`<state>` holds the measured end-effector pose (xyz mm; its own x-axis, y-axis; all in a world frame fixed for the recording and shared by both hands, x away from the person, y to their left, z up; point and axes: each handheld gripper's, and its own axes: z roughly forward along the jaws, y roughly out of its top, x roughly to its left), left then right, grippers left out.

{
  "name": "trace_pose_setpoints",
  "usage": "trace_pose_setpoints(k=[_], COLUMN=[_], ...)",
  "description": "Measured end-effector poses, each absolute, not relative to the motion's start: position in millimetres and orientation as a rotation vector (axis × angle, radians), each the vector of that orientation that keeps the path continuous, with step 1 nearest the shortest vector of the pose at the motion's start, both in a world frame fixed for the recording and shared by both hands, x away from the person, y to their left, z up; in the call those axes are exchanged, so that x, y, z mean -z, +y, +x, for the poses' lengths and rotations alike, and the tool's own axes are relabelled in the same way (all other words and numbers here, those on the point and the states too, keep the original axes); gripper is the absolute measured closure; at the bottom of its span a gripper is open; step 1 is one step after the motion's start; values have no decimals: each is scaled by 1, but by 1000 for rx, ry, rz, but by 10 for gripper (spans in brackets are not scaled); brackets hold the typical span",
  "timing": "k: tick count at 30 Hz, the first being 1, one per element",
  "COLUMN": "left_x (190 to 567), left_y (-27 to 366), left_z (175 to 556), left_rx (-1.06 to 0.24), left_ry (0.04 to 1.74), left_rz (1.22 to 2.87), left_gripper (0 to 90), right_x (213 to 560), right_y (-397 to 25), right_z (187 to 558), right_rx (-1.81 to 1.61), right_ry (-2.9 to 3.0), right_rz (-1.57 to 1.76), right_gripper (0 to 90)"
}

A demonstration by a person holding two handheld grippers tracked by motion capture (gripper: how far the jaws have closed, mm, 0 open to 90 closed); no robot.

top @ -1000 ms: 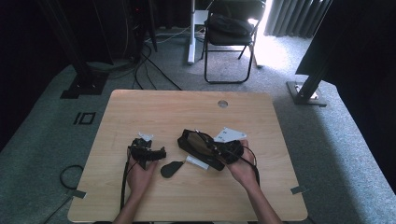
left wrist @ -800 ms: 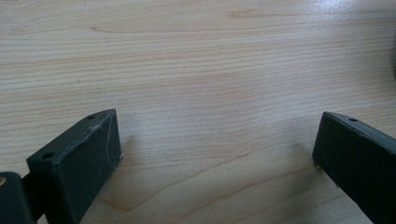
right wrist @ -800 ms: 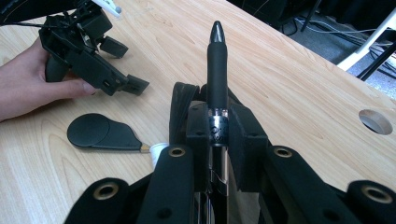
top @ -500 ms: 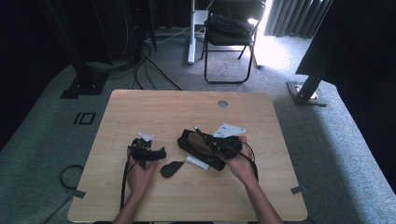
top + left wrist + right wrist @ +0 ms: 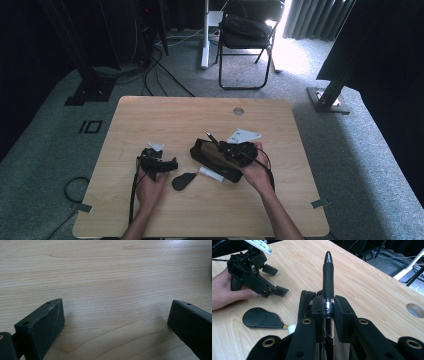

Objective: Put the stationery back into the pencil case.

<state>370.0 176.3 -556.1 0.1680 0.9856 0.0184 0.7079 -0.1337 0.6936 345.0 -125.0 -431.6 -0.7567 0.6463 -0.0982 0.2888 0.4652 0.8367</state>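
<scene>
I see the wooden surface across the frame's middle. Right of centre lies a black pouch. My right gripper has its 2 fingers clenched on a black pen above that pouch. My left gripper, lower left, rests released.

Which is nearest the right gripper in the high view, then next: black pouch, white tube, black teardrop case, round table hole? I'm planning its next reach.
1. Black pouch: directly under the right gripper.
2. White tube: just below-left, by the pouch's edge.
3. Black teardrop case: farther left.
4. Round table hole: far edge.
</scene>
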Motion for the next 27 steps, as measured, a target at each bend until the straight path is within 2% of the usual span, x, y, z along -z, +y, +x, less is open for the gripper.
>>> trace_pose_setpoints(k=[27], left_x=[556], left_y=[176], left_z=[370], left_rx=[-663], left_ry=[1596], left_rz=[1909], left_gripper=[13], right_x=[446], right_y=[-128], right_z=[364], right_rx=[-1209], right_ry=[2324], right_rz=[808], right_gripper=[795])
